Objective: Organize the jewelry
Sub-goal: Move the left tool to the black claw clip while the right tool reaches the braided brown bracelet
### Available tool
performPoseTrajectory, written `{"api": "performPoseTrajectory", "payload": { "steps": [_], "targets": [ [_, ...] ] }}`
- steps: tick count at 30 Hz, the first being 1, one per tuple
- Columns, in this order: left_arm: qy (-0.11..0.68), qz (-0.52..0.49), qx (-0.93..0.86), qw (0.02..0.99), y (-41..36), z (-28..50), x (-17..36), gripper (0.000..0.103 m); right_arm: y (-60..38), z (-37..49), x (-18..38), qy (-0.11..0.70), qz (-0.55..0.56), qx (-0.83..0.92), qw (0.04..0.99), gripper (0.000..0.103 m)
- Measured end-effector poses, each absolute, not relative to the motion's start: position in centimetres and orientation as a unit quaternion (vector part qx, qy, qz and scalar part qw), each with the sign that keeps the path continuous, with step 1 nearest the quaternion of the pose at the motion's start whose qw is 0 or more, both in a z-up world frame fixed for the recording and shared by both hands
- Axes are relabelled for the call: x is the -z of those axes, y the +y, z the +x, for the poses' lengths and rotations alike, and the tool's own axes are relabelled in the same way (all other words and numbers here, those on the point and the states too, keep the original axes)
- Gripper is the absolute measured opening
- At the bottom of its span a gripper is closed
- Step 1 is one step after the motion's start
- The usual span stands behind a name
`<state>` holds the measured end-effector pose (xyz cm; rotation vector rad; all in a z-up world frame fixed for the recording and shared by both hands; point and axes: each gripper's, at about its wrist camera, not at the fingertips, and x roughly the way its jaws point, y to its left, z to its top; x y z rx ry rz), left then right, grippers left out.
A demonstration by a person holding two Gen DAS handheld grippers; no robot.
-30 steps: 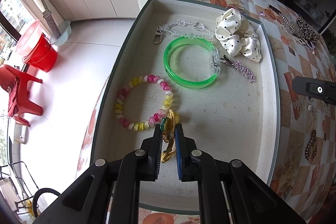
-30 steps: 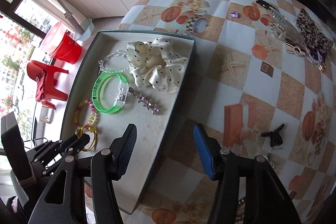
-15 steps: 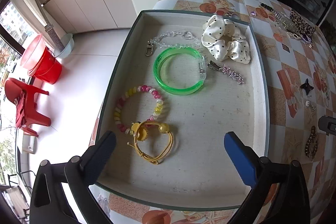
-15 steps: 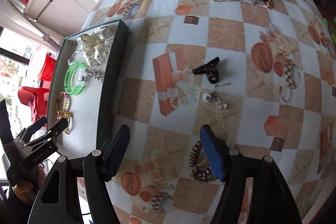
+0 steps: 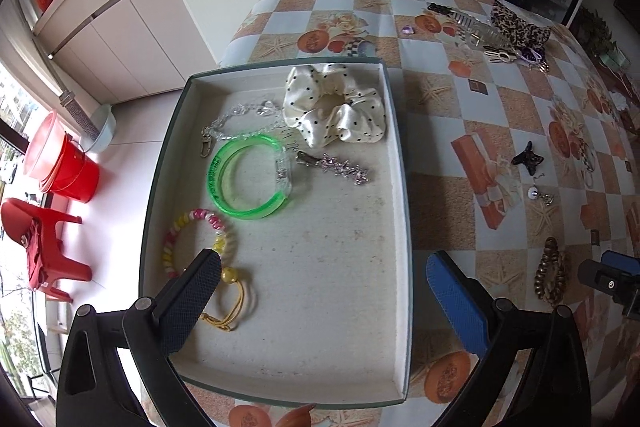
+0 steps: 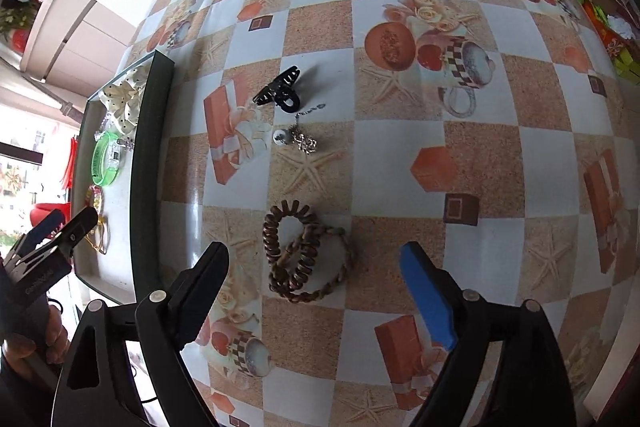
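We've got the left gripper (image 5: 320, 291) spread wide with nothing between its fingers, hanging over the near end of the shallow grey-rimmed white tray (image 5: 402, 163). Just beside its left finger: yellow elastic hair tie with gold beads (image 5: 234, 301), partly hidden by that finger. Just ahead of that, the pink-yellow-white beaded bracelet (image 5: 188, 227). Further ahead, the translucent green plastic bangle (image 5: 244, 179), the silver rhinestone hair clip (image 5: 340, 167), the clear crystal chain with clasp (image 5: 236, 123) and, farthest, the cream polka-dot satin scrunchie (image 5: 334, 107).

Our right gripper (image 6: 316, 279) is also wide open and holds nothing, over the checkered patterned tablecloth (image 6: 480, 167). The brown spiral coil hair tie with braided band (image 6: 300, 251) lies on the cloth between and just ahead of its fingertips, not touching either. Further ahead: black claw hair clip (image 6: 278, 93) and small silver charm pendant (image 6: 298, 139). The tray sits well off to this gripper's left
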<state>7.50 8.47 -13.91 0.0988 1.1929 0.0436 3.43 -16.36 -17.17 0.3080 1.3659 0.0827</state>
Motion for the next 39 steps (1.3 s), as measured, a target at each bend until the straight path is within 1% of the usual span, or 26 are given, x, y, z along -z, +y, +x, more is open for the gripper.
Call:
{"api": "performPoseTrajectory", "payload": {
  "steps": [10,15,24,27,30,33,36,37,39],
  "targets": [
    [0.557,0.068,0.024,0.828,3.1,9.2,13.5,0.103,-17.8,2.2,18.6,0.647,0.142,-0.027,0.749,0.09],
    [0.559,0.058,0.039,0.826,0.8,10.6,13.7,0.103,-18.5,1.6,19.3,0.651,0.14,-0.016,0.746,0.09],
    [0.584,0.043,0.08,0.807,-2.8,12.8,15.5,0.103,-18.6,1.3,19.6,0.646,0.086,-0.015,0.758,0.09],
    [0.586,0.04,0.089,0.804,-4.1,13.6,15.9,0.103,-17.9,1.5,19.7,0.64,0.066,-0.024,0.765,0.088],
    [0.588,0.035,0.095,0.803,-5.2,14.4,16.4,0.103,-17.0,1.7,19.9,0.635,0.046,-0.031,0.771,0.079],
    [0.59,0.041,0.096,0.801,-6.1,15.2,17.0,0.097,-16.2,2.1,20.1,0.627,0.034,-0.034,0.777,0.074],
    [0.592,0.041,0.1,0.798,-6.8,15.8,17.8,0.097,-15.3,2.4,20.3,0.616,0.024,-0.038,0.786,0.073],
    [0.593,0.042,0.102,0.797,-7.0,16.1,18.0,0.095,-15.0,2.5,20.3,0.613,0.021,-0.04,0.789,0.073],
    [0.597,0.048,0.105,0.794,-7.5,16.5,18.6,0.084,-14.4,2.6,20.4,0.607,0.01,-0.043,0.793,0.073]
  ]
}}
